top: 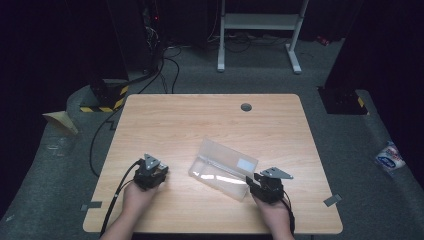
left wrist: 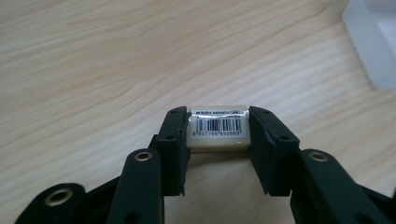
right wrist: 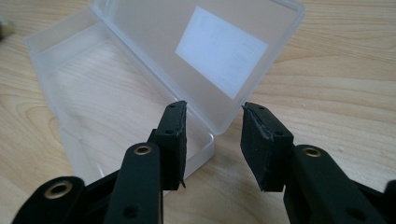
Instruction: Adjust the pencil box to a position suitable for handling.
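A small cream eraser (left wrist: 218,135) with a barcode label sits just above the wooden table, and my left gripper (left wrist: 218,122) is shut on it, one jaw on each side. From above, the left gripper (top: 161,173) is at the table's front left. A clear plastic box (top: 223,169) lies open in the middle, its lid (right wrist: 222,49) with a white label tilted back. My right gripper (right wrist: 212,122) stands open at the box's (right wrist: 116,93) near corner, with nothing between its jaws. In the high view the right gripper (top: 254,181) is at the box's right end.
The wooden table (top: 200,120) has a round cable hole (top: 246,107) near its far edge. A corner of the box (left wrist: 373,37) shows at the upper right of the left gripper view. On the floor are cables, a white desk frame (top: 260,22) and a bag (top: 390,156).
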`<act>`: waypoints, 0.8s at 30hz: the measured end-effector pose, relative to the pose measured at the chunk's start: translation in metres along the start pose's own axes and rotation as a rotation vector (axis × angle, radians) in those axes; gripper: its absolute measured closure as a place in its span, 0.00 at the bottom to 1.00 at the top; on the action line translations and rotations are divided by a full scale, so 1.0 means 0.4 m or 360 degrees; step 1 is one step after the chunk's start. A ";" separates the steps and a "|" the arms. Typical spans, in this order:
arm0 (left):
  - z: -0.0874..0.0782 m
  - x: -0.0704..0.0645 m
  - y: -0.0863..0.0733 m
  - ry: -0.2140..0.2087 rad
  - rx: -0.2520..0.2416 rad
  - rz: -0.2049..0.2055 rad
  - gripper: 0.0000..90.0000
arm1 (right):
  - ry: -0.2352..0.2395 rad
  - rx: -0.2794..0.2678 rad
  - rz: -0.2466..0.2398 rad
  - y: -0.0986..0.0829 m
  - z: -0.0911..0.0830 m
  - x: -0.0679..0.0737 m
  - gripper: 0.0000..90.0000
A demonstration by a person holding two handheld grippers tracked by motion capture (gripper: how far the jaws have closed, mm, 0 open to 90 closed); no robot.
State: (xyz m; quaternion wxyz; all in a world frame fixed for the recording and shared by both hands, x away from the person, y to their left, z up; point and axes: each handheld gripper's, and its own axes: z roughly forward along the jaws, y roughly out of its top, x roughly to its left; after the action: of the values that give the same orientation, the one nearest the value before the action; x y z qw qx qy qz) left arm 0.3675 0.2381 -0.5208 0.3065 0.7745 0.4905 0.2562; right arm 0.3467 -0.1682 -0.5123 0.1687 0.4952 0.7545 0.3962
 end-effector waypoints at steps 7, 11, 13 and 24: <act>-0.062 0.060 -0.068 0.0059 -0.0001 -0.0018 0.65 | -0.0058 0.0027 -0.0021 0.021 0.035 0.008 0.68; -0.078 0.069 -0.084 0.0053 0.0006 -0.0013 0.65 | -0.0082 0.0062 -0.0027 0.040 0.059 0.007 0.66; -0.087 0.057 -0.084 0.0064 -0.0019 0.0013 0.62 | -0.0091 0.0056 -0.0024 0.047 0.059 0.005 0.63; -0.044 -0.148 0.004 -0.0209 -0.0149 0.0079 0.66 | -0.0076 0.0089 0.0010 -0.004 0.016 0.007 0.66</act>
State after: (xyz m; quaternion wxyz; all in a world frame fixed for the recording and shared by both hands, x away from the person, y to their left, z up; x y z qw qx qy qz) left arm 0.3333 0.1872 -0.5135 0.3675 0.7864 0.4374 0.2350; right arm 0.3486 -0.1634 -0.5171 0.1716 0.5114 0.7596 0.3634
